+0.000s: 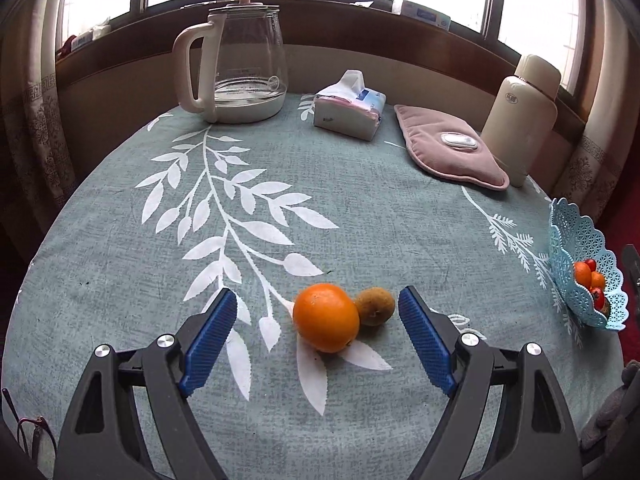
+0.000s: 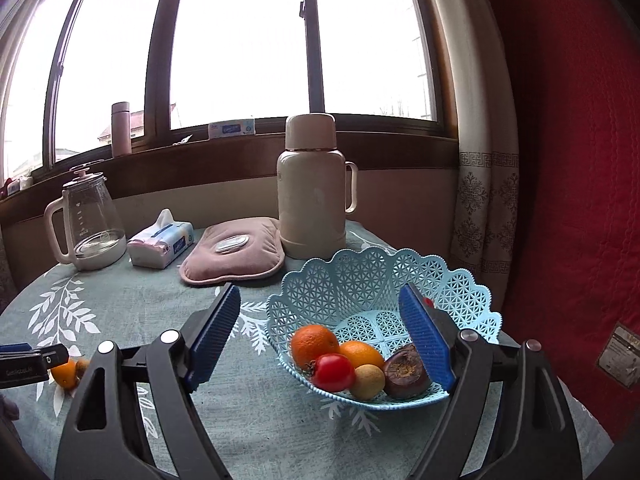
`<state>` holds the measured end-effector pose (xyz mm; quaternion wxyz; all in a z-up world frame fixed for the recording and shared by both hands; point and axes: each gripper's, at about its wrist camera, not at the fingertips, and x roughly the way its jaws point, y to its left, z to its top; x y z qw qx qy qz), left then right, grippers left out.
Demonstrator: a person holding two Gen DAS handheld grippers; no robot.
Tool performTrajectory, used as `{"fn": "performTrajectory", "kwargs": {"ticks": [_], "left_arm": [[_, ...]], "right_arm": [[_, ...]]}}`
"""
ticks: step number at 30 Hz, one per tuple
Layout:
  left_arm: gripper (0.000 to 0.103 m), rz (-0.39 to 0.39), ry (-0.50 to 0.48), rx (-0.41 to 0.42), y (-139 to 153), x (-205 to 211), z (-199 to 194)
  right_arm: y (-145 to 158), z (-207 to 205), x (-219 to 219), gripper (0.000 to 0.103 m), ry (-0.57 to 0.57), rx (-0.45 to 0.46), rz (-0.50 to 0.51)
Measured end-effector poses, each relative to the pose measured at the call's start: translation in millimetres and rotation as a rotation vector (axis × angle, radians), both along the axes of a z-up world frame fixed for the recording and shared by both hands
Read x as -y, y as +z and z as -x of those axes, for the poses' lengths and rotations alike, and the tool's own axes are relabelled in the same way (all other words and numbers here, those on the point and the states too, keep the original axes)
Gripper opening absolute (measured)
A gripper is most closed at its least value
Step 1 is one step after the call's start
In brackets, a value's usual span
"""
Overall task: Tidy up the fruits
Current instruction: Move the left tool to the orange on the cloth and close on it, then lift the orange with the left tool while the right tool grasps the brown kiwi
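An orange [image 1: 326, 317] and a brown kiwi [image 1: 375, 306] lie touching on the teal leaf-print tablecloth [image 1: 320, 208]. My left gripper [image 1: 316, 312] is open, its blue pads on either side of the two fruits, touching neither. A light blue lattice basket [image 2: 380, 300] at the table's right edge holds two oranges [image 2: 314, 344], a red tomato [image 2: 333, 372], a yellowish fruit [image 2: 368, 381] and a dark purple fruit [image 2: 406, 370]. My right gripper [image 2: 320, 320] is open and empty over the basket. The basket also shows in the left wrist view [image 1: 584, 264].
At the table's back stand a glass kettle [image 1: 240, 68], a tissue pack [image 1: 350, 106], a pink heating pad [image 1: 450, 146] and a cream thermos [image 1: 520, 116]. Eyeglasses [image 1: 32, 436] lie at the near left edge. A red quilted surface [image 2: 572, 160] is to the right.
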<state>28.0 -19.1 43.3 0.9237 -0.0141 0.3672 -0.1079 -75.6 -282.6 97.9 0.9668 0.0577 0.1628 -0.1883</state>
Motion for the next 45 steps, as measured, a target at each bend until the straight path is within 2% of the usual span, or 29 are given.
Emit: {"fn": "performTrajectory", "kwargs": {"ticks": [5, 9, 15, 19, 23, 29, 37, 41, 45], "left_arm": [[0.082, -0.002, 0.022, -0.025, -8, -15, -2], [0.076, 0.021, 0.022, -0.04, -11, -20, -3], [0.066, 0.01, -0.022, -0.034, -12, -9, -2], [0.057, 0.01, -0.047, -0.054, -15, -2, -5], [0.041, 0.01, -0.079, -0.068, -19, 5, -6], [0.04, 0.027, -0.078, -0.061, -19, 3, -4], [0.04, 0.0, -0.026, 0.012, -8, -7, 2], [0.04, -0.014, 0.008, 0.051, -3, -15, 4], [0.04, -0.013, 0.012, 0.058, -2, -21, 4]], "right_arm": [[-4, -4, -14, 0.083, 0.074, -0.037, -0.016], [-6, -8, -18, 0.083, 0.101, -0.058, -0.02], [-10, -13, -13, 0.083, 0.115, -0.087, -0.065], [-11, -14, -17, 0.083, 0.132, -0.098, -0.054], [-13, -16, -23, 0.083, 0.162, -0.113, -0.042], [-16, -19, -29, 0.083, 0.198, -0.131, -0.033], [-21, -21, -26, 0.084, 0.219, -0.161, -0.076], [-24, -28, -25, 0.084, 0.239, -0.206, -0.111], [-29, -43, -38, 0.084, 0.338, -0.284, -0.162]]}}
